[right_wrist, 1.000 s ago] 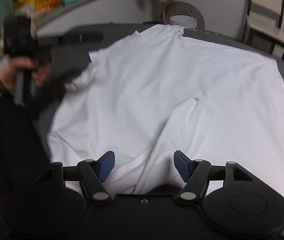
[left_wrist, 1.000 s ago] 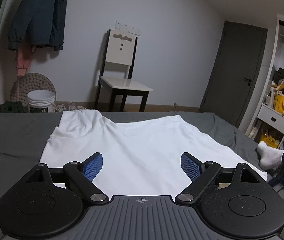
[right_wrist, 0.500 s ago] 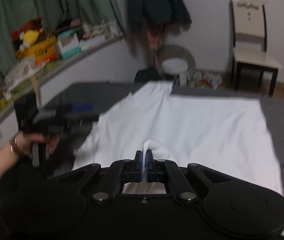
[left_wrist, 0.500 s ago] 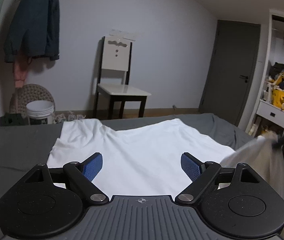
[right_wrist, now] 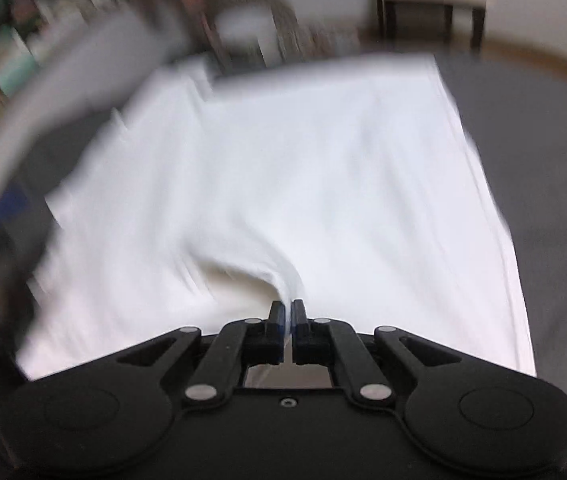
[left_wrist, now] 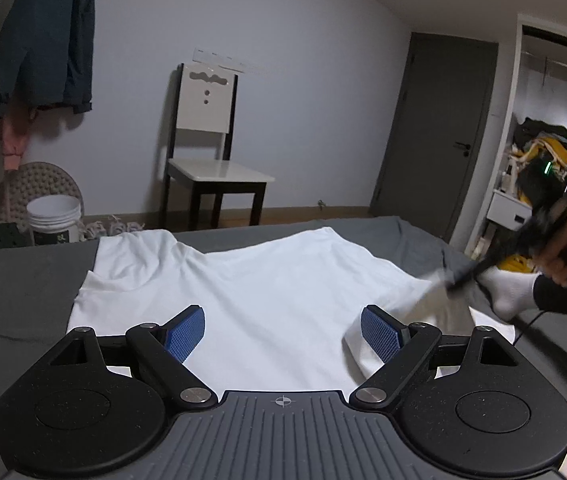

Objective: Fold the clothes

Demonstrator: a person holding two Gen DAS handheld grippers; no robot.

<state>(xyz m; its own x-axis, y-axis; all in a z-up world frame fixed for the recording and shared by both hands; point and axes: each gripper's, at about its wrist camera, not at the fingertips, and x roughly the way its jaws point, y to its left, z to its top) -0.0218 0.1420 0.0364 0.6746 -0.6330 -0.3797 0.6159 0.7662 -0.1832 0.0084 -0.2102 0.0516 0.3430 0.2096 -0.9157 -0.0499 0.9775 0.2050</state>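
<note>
Right now the right tongs (right_wrist: 287,312) pinch a small bit of the white T-shirt's (right_wrist: 303,168) edge, lifted a little off the gray bed (right_wrist: 543,140). The left tongs (left_wrist: 282,334) hang open above the shirt, holding nothing. With such a thin pinch, a fast pull could slip the cloth free. Pulling with one side only could also bunch the shirt up crooked.

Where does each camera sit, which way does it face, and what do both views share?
Left wrist: on the open left gripper, low over the white shirt, facing the chair; the right gripper and hand show.
Right wrist: on that gripper, shut on a shirt fold, looking down across it; blurred.
Shared: shirt, grey bed, chair.
</note>
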